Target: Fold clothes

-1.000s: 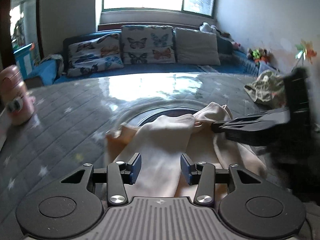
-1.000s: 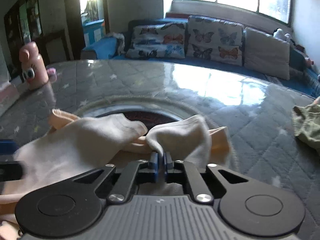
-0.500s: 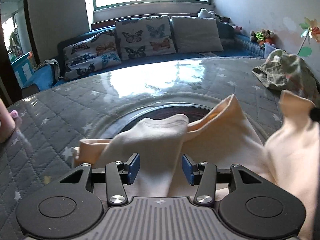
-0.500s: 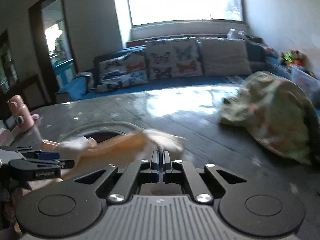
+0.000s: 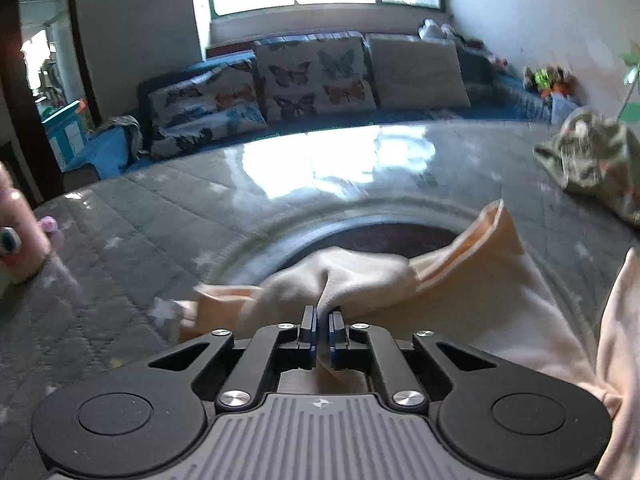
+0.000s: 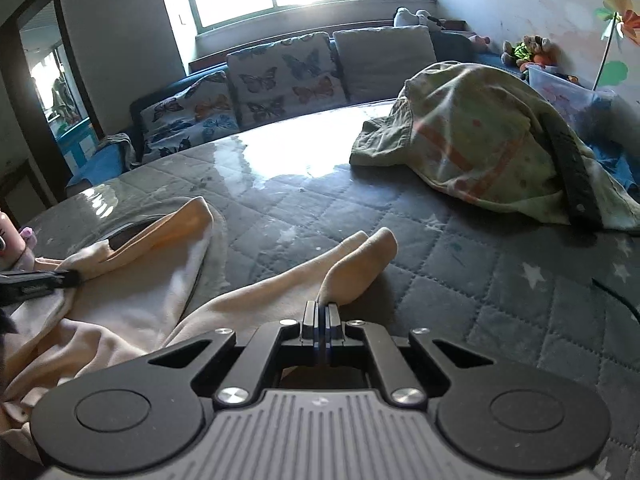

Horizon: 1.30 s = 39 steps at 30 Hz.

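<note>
Quilted grey table cover, glossy, star-printed, fills the field ahead of both sets of jaws. A round recess in it sits just ahead of the left jaws, partly overlapped by cloth.

Sofa, blue, runs along the far wall under the window, well beyond the jaws, with butterfly-print cushions and one plain cushion.

Green patterned garment: heaped on the table ahead and to the right of the right jaws, well apart from them; a dark strap lies across it. In the left wrist view it shows far right, ahead of the jaws.

Peach garment (task item): lies rumpled on the table, spread between the two grippers. One fold runs up into the left jaws, another into the right jaws. A loose corner stands up ahead and right of the left jaws.

Left gripper: jaws closed, pinching a ridge of the peach cloth between the pads. In the right wrist view its tip shows at far left, on the cloth.

Right gripper: jaws pressed together, clamping a rolled end of the peach cloth that sticks out just ahead of them.

Pink bottle: at the left edge, well left of the left jaws; blurred.
</note>
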Tool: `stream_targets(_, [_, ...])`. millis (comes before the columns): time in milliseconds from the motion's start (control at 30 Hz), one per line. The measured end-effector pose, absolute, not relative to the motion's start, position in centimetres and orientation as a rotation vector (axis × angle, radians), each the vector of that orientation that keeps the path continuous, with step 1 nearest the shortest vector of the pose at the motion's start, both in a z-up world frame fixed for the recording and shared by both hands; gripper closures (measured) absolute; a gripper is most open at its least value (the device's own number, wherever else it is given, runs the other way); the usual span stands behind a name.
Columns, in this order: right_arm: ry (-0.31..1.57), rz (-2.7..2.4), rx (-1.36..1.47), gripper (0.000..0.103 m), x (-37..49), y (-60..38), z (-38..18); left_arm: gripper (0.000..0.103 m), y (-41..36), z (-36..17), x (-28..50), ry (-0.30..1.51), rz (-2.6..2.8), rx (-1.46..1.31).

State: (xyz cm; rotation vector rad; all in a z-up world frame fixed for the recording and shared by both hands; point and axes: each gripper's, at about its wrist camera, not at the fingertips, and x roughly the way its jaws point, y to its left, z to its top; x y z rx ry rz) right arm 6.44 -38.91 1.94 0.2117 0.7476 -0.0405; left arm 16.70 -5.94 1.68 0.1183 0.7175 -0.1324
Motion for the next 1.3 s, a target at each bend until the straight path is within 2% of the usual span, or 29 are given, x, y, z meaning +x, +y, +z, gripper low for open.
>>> stream_targets(233, [0.745, -0.059, 0.214, 0.100, 6.4, -39.4, 1.5, 0.097, 1.0, 6.0, 12.9, 0.617, -0.030, -0.030])
stream_targets(467, [0.734, -0.076, 0.217, 0.100, 6.1, -39.8, 1.4, 0.097, 8.6, 7.9, 7.7, 0.575, 0.123, -0.166])
stream_targets(700, [0.730, -0.093, 0.207, 0.100, 5.4, -40.0, 1.7, 0.097, 14.6, 6.6, 4.1, 0.617, 0.265, -0.238])
stream_targets(933, [0.758, -0.138, 0.203, 0.097, 5.1, -41.1, 1.5, 0.097, 17.3, 3.6, 2.0, 0.706, 0.349, -0.230])
stream_targets(1300, [0.709, -0.136, 0.151, 0.095, 5.4, -41.7, 2.6, 0.084, 18.2, 3.3, 1.2, 0.728, 0.378, -0.191])
